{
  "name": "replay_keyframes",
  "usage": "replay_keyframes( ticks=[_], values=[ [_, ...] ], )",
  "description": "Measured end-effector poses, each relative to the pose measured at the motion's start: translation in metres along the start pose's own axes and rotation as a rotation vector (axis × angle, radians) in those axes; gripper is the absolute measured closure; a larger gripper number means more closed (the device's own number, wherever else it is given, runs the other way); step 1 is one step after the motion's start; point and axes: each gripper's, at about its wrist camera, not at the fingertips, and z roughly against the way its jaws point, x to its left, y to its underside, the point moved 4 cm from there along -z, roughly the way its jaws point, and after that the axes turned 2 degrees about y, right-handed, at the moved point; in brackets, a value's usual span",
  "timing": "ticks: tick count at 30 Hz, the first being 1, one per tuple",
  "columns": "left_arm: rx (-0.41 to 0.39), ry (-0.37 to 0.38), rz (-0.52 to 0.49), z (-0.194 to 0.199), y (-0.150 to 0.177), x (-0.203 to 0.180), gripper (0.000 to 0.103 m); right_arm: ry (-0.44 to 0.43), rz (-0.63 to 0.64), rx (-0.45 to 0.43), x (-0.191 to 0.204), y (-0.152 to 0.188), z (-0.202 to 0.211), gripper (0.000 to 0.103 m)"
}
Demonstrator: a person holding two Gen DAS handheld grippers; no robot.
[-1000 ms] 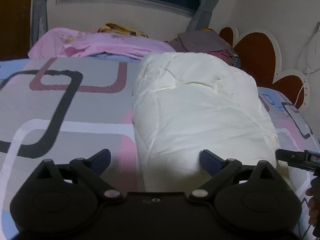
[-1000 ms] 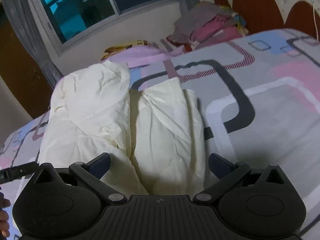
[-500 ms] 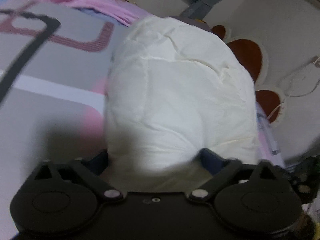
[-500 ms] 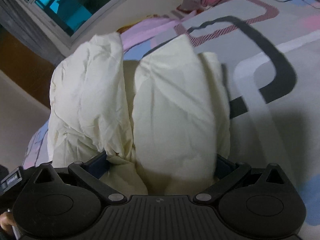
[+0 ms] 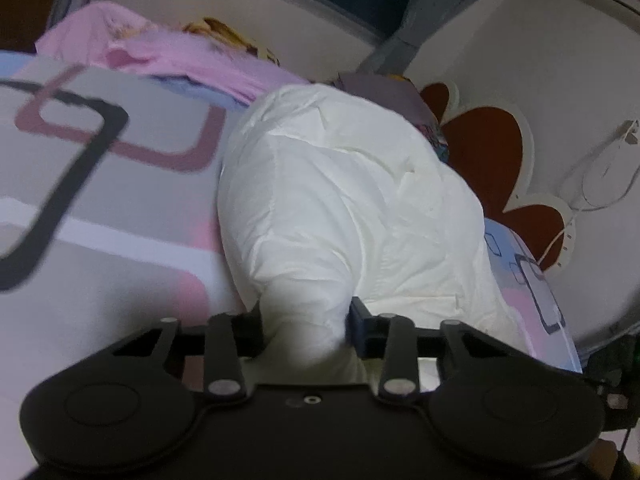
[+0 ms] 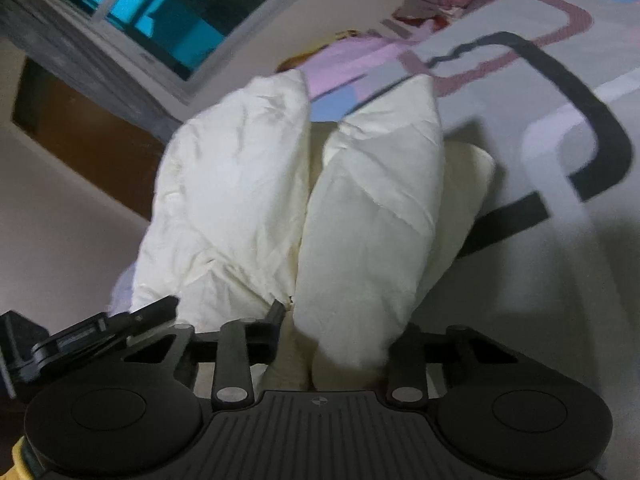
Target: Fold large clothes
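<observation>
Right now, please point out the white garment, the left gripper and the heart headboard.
white garment [image 5: 344,200], left wrist view, upper surface.
left gripper [image 5: 306,322], left wrist view, between fingertips.
heart headboard [image 5: 488,152], left wrist view, red panel.

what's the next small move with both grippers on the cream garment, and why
Probably lift both ends a little and carry them forward over the rest. The left gripper and right gripper are each shut on a bunched near edge of the cream garment, while its far part lies on the patterned bedsheet, so a forward carry would likely fold it in half.
</observation>
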Motion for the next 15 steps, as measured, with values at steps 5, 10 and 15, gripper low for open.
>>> replay_keyframes(
  ticks=[5, 10, 15],
  values=[
    [-0.032, -0.064, -0.001, 0.038, -0.012, 0.024, 0.068, -0.085, 0.059, 0.023, 0.05, 0.009, -0.018, 0.071],
    [-0.082, -0.151, 0.03, 0.097, -0.016, 0.079, 0.068, -0.147, 0.112, 0.079, 0.115, 0.04, -0.059, 0.071],
    [-0.102, -0.203, 0.05, 0.152, -0.015, 0.147, 0.068, -0.168, 0.152, 0.117, 0.186, 0.087, -0.101, 0.071]
  ],
)
